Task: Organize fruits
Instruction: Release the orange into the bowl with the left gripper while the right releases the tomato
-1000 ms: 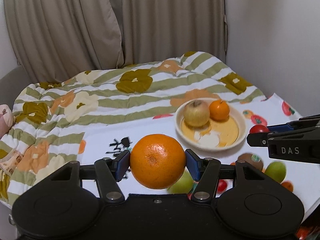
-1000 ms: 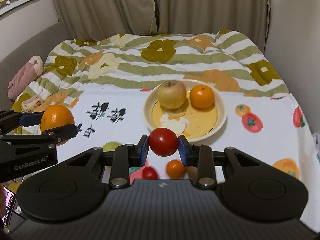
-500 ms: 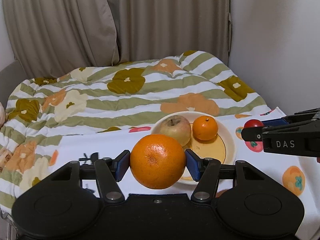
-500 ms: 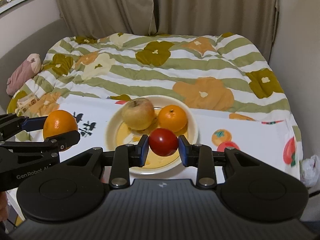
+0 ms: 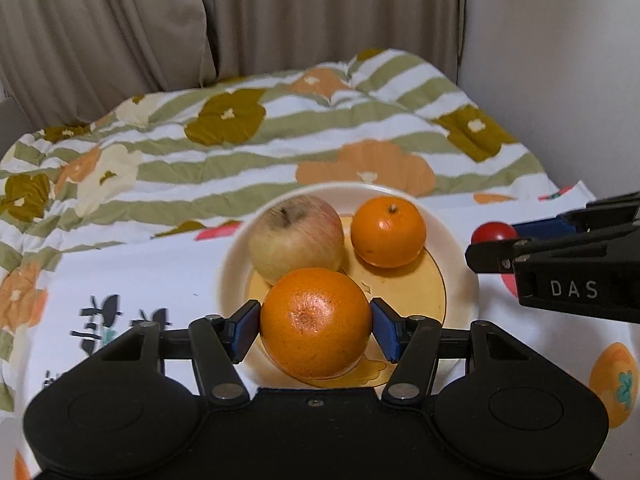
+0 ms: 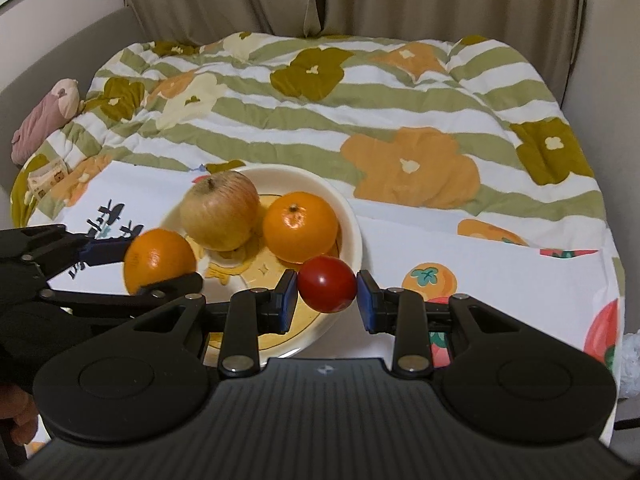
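My left gripper [image 5: 315, 326] is shut on a large orange [image 5: 315, 322] and holds it over the near part of the cream plate [image 5: 460, 280]. The plate holds an apple [image 5: 296, 238] and a small tangerine [image 5: 388, 231]. My right gripper [image 6: 327, 294] is shut on a red tomato [image 6: 327, 284] at the plate's [image 6: 352, 232] right rim. In the right wrist view the apple [image 6: 219, 210], tangerine [image 6: 300, 226] and the held orange [image 6: 159, 260] with the left gripper [image 6: 160, 262] show. In the left wrist view the right gripper [image 5: 490, 238] and tomato [image 5: 493, 233] are at the right.
The plate sits on a white cloth printed with fruit [image 6: 500, 280], laid over a striped flowered quilt [image 6: 340, 120]. A pink soft toy [image 6: 44, 116] lies at the far left. Curtains [image 5: 280, 12] and a white wall [image 5: 560, 60] stand behind.
Both grippers have moved forward to the plate with their fruit. The orange now hangs over the plate's near part and the tomato is at its right rim.
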Action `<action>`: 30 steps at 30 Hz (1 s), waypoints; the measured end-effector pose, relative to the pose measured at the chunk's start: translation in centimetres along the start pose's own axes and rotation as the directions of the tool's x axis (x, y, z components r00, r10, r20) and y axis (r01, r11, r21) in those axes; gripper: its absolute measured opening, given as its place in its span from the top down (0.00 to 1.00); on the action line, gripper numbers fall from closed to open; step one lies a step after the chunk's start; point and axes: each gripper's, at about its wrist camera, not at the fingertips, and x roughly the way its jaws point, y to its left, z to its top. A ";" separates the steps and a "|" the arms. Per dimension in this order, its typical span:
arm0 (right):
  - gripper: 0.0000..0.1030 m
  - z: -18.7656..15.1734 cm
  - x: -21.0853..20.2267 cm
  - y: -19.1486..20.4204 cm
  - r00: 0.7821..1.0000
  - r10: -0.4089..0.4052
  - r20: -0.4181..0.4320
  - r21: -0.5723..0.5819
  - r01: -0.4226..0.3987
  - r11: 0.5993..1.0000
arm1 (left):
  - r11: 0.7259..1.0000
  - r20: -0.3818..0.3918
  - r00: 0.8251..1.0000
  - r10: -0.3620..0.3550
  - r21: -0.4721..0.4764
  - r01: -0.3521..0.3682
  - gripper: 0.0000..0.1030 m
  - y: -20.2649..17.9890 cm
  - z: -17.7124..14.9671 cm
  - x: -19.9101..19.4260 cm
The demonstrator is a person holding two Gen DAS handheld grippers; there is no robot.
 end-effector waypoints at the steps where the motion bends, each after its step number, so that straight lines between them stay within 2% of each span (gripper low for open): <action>1: 0.55 0.1 0.3 -0.1 1.000 0.003 -0.003 -0.002 -0.003 1.000 | 1.000 -0.011 1.000 0.000 0.005 0.000 0.38 -0.3 0.1 0.5; 10: 0.55 0.2 1.8 -1.0 0.999 0.027 -0.024 -0.006 -0.027 1.000 | 1.000 -0.074 0.997 0.000 0.028 0.003 0.37 -1.6 -0.1 2.7; 12: 0.55 0.2 1.9 -1.0 0.999 0.032 -0.026 -0.009 -0.033 0.999 | 0.999 -0.054 0.999 0.002 0.035 0.000 0.29 -1.6 -0.1 2.3; 13: 0.55 0.2 1.9 -1.0 0.999 0.035 -0.027 -0.011 -0.035 0.999 | 0.999 -0.040 0.999 0.008 0.040 -0.006 0.18 -1.5 -0.1 1.9; 14: 0.55 0.3 1.9 -1.0 0.999 0.037 -0.028 -0.012 -0.037 0.999 | 0.999 -0.023 1.000 0.010 0.041 -0.010 0.13 -1.4 0.0 1.4; 23: 0.55 0.8 2.4 -0.6 0.996 0.077 -0.036 -0.013 -0.078 0.997 | 1.000 -0.011 1.000 0.023 0.015 -0.023 0.12 -0.2 -0.9 -0.7; 30: 0.55 1.1 4.1 0.0 0.991 0.120 -0.067 0.041 -0.117 0.992 | 0.998 -0.010 0.999 0.053 -0.019 -0.053 0.12 0.8 -2.0 -2.0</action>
